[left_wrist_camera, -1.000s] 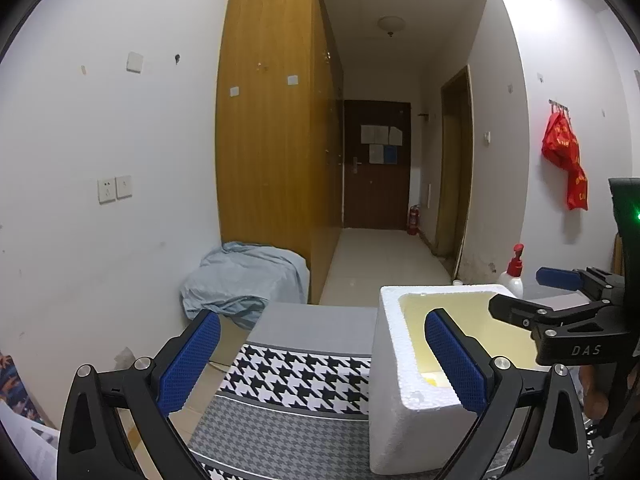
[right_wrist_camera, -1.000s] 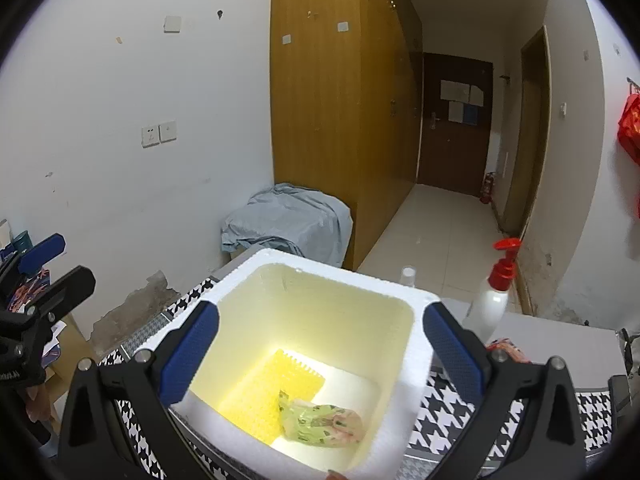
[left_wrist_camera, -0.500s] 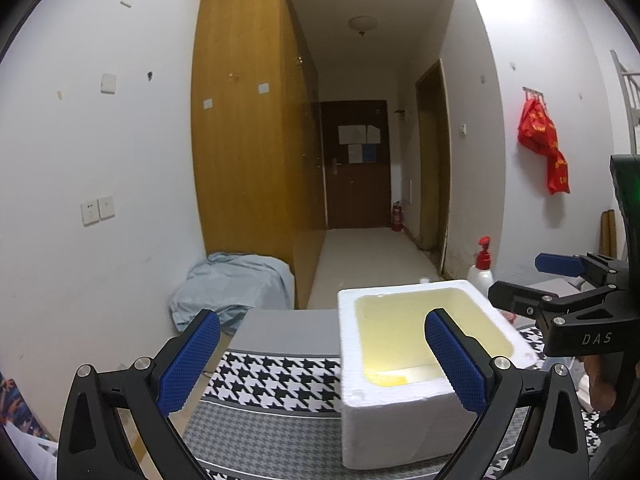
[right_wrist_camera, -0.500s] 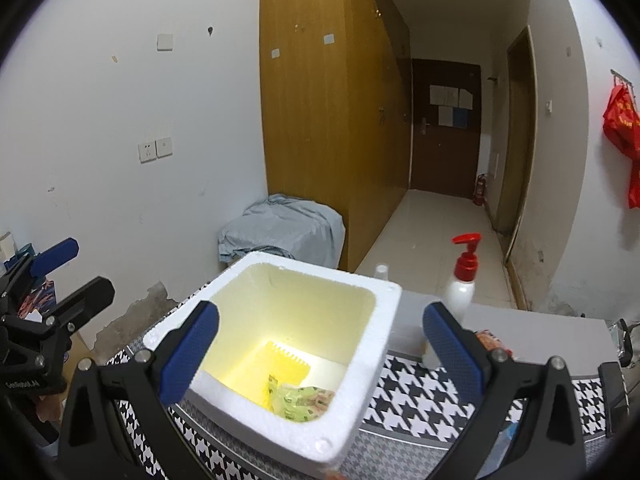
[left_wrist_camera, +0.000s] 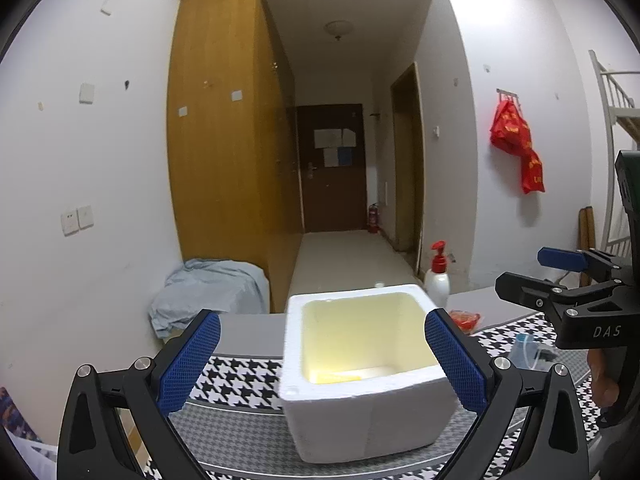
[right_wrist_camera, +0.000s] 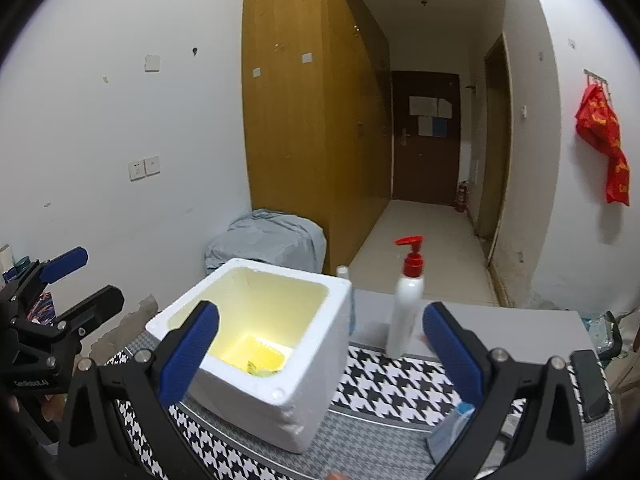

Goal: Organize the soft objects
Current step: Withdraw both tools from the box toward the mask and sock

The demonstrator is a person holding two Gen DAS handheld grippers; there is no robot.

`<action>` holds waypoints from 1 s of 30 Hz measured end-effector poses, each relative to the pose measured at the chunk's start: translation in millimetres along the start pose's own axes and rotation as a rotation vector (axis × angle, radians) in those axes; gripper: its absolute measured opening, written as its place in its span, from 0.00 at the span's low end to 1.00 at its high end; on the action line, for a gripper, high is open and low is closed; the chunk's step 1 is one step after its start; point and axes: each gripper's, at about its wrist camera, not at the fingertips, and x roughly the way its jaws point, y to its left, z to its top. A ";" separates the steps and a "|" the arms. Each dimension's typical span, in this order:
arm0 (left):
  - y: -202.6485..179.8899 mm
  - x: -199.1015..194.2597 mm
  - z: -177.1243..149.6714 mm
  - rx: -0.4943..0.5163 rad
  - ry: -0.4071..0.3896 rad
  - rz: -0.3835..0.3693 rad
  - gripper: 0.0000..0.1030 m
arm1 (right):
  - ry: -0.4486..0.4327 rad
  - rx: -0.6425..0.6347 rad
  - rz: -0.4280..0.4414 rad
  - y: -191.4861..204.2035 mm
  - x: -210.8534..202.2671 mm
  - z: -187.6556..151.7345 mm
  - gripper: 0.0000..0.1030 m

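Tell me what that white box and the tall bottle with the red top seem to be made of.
The white box looks like expanded foam: thick walls, matte pebbly skin, dented corners. The bottle seems smooth, slightly glossy white plastic, and its red pump top looks like moulded plastic too, though a picture cannot confirm that.

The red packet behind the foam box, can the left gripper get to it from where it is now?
Probably not directly. The foam box stands between the open left gripper and the red packet, so it would have to go over or around.

both wrist views forward, sharing foam box [left_wrist_camera: 360, 396]
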 end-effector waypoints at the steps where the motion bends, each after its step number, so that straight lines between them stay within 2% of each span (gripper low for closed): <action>1: -2.3 -0.7 0.7 0.005 -0.002 -0.008 0.99 | 0.000 0.000 0.000 0.0 0.0 0.0 1.00; 13: -35.6 4.6 3.1 0.020 -0.014 -0.092 0.99 | -0.053 0.038 -0.107 -39.9 -40.3 -14.6 1.00; 30: -93.9 24.7 10.4 0.055 -0.009 -0.248 0.99 | -0.058 0.074 -0.230 -79.8 -70.1 -29.4 1.00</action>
